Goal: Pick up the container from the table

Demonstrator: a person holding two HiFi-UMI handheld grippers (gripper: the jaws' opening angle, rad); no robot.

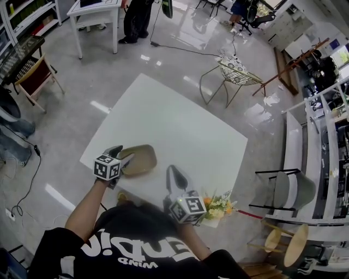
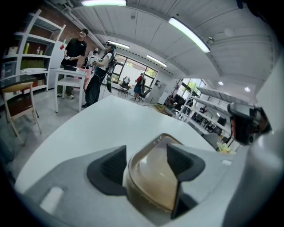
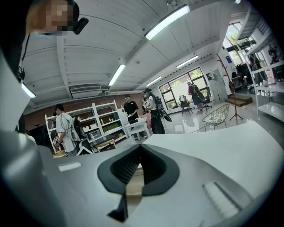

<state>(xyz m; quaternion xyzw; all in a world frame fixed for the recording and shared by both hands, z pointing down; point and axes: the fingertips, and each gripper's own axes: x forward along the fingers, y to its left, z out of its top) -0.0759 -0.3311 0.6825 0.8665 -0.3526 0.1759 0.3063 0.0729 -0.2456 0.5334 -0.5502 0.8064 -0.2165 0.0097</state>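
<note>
A tan, see-through container [image 1: 140, 159] with a lid lies low at the near left edge of the white table [image 1: 174, 120]. My left gripper [image 1: 125, 160] is shut on it. In the left gripper view the two dark pads press on either side of the container [image 2: 153, 177], which fills the left gripper [image 2: 146, 154]. I cannot tell whether it rests on the table or is lifted. My right gripper [image 1: 174, 173] hovers over the near table edge, right of the container. Its jaws meet in the right gripper view, so the right gripper [image 3: 140, 154] is shut with nothing held.
A bunch of flowers [image 1: 218, 206] stands at the table's near right corner. A wire chair [image 1: 234, 73] is beyond the far side, a wooden chair [image 1: 35, 76] at left. People stand by a white desk [image 1: 95, 16]. Stools [image 1: 286, 242] and shelving are at right.
</note>
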